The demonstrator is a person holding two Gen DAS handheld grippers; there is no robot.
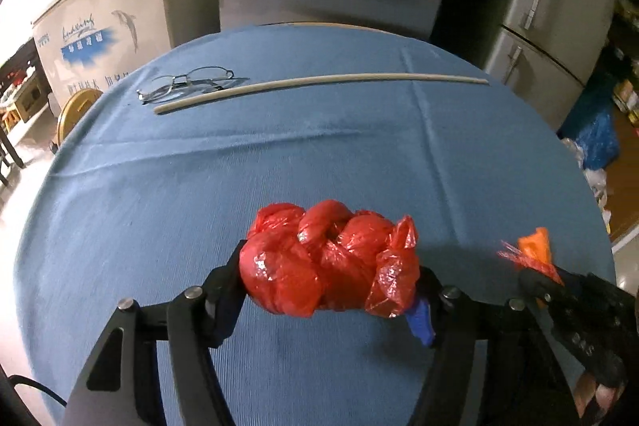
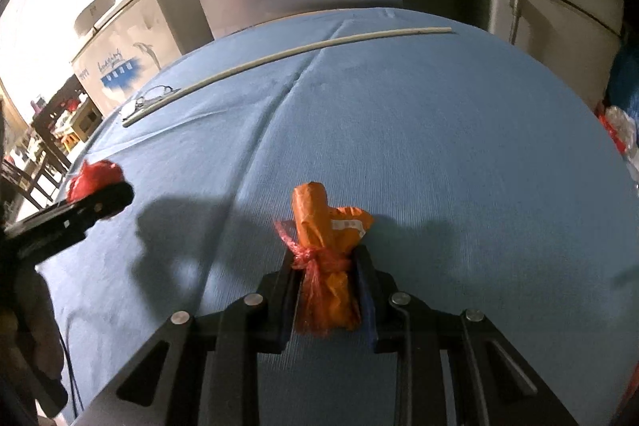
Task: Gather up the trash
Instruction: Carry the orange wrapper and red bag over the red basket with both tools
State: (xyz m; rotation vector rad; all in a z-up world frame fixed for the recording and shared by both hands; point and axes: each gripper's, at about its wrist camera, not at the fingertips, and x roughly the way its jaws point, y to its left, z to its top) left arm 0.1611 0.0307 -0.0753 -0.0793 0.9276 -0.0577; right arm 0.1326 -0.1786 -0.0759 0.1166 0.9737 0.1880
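Note:
My left gripper (image 1: pixel 331 278) is shut on a crumpled red plastic bag (image 1: pixel 319 258), held above the blue tablecloth (image 1: pixel 279 154). The bag bulges out between the fingers. My right gripper (image 2: pixel 325 278) is shut on an orange wrapper bundle (image 2: pixel 327 226) tied with red netting, also above the cloth. The right gripper with its orange bundle (image 1: pixel 537 246) shows at the right edge of the left wrist view. The left gripper with the red bag (image 2: pixel 94 176) shows at the left of the right wrist view.
A pair of glasses (image 1: pixel 187 82) and a long white stick (image 1: pixel 319 84) lie at the far side of the table. Grey refrigerators (image 1: pixel 551 6) and a white chest freezer (image 1: pixel 104 26) stand behind. Bags lie on the floor at the right (image 1: pixel 595 142).

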